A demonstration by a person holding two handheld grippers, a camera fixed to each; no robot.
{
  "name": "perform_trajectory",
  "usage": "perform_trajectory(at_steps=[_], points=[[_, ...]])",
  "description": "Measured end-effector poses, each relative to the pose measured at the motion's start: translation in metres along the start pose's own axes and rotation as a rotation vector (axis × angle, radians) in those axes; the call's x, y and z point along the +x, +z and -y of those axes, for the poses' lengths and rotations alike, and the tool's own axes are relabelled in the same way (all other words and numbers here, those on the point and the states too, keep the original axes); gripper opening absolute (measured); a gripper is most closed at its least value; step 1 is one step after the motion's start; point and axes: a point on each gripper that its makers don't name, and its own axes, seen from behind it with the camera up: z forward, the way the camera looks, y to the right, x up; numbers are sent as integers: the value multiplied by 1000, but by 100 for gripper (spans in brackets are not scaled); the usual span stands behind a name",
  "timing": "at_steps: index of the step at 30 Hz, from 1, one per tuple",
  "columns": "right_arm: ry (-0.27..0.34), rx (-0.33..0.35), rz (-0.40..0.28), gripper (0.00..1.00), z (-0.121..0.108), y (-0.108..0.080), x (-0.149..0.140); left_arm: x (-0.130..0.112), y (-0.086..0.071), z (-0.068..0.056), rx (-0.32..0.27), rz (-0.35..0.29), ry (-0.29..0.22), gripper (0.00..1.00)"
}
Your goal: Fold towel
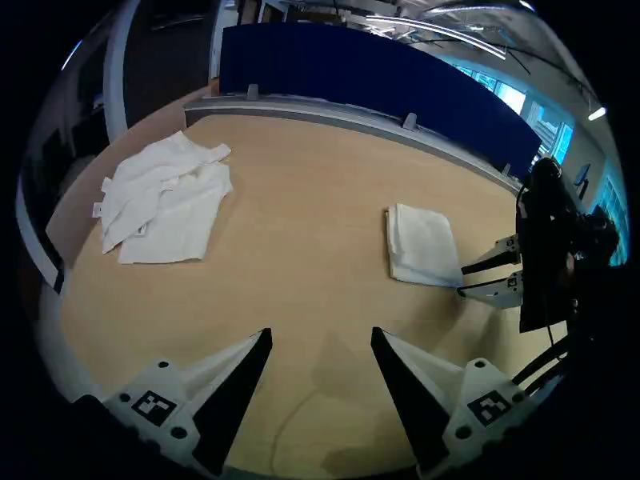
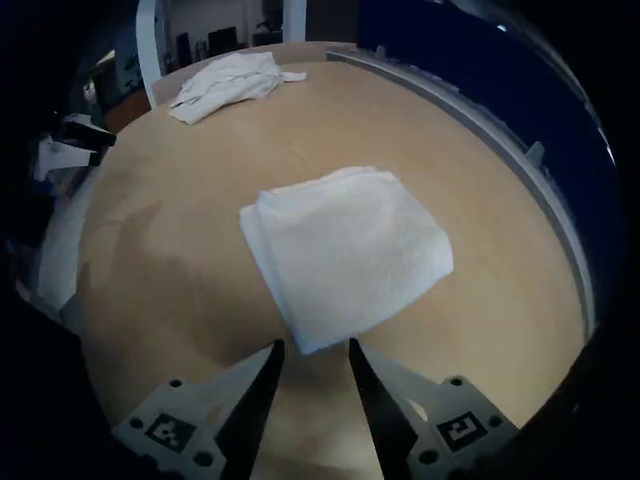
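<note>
Right gripper view: folded white terry towel (image 2: 352,248) mid pale wooden table (image 2: 160,240), its corner at the parted right claw (image 2: 314,346) at 6 o'clock, blue partition (image 2: 512,88) at 2 o'clock; left claw (image 1: 320,340) parted too.

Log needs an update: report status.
Left gripper open, empty, above table. Right gripper open, jaws flanking near corner of folded towel. Unfolded pile lies apart, far side.
</note>
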Motion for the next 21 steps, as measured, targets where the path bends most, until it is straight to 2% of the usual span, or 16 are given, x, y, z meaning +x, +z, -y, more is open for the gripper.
perform_trajectory(at_steps=[6,12,18,21], points=[[28,1,-1,54,3,3,0,-1,1,1,0,0,-4,92],[52,-5,4,28,4,4,-3,-1,1,1,0,0,-2,92],[72,-8,2,8,4,4,-3,-1,0,1,0,-1,-4,92],[73,-22,0,4,0,3,-3,-1,0,2,1,-1,-3,92]])
